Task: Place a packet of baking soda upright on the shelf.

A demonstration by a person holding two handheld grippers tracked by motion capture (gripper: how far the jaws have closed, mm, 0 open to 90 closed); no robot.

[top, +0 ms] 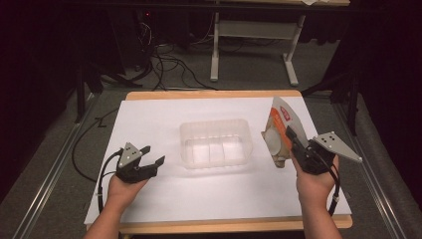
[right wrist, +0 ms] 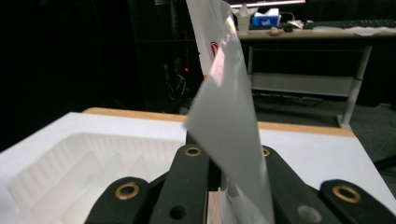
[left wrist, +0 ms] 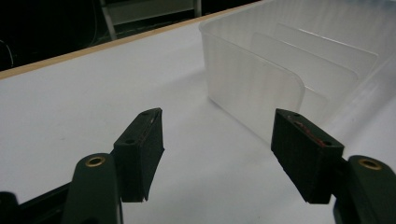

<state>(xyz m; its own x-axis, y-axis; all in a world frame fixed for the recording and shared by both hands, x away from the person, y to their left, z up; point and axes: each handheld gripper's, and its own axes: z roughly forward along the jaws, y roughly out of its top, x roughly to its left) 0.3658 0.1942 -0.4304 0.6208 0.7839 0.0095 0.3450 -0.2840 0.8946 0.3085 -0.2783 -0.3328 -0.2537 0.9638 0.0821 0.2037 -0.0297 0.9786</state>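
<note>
Bin (top: 216, 143), clear plastic with thin dividers and nothing in its slots, sits mid-table on the white sheet (top: 149, 119). Right gripper (top: 290, 137) pinches a flat packet (top: 280, 130), held above the table beside the bin's right wall; best lowered upright into one slot. Left gripper (top: 152, 155) rests spread and empty, left of the bin.

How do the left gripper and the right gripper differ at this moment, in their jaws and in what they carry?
The left gripper has its jaws wide apart with nothing between them; the right gripper has its jaws shut on a flat packet. The left gripper sits low over the white table, beside the clear plastic bin; the right gripper holds the packet up, right of that bin. Both are black and hand-held.
</note>
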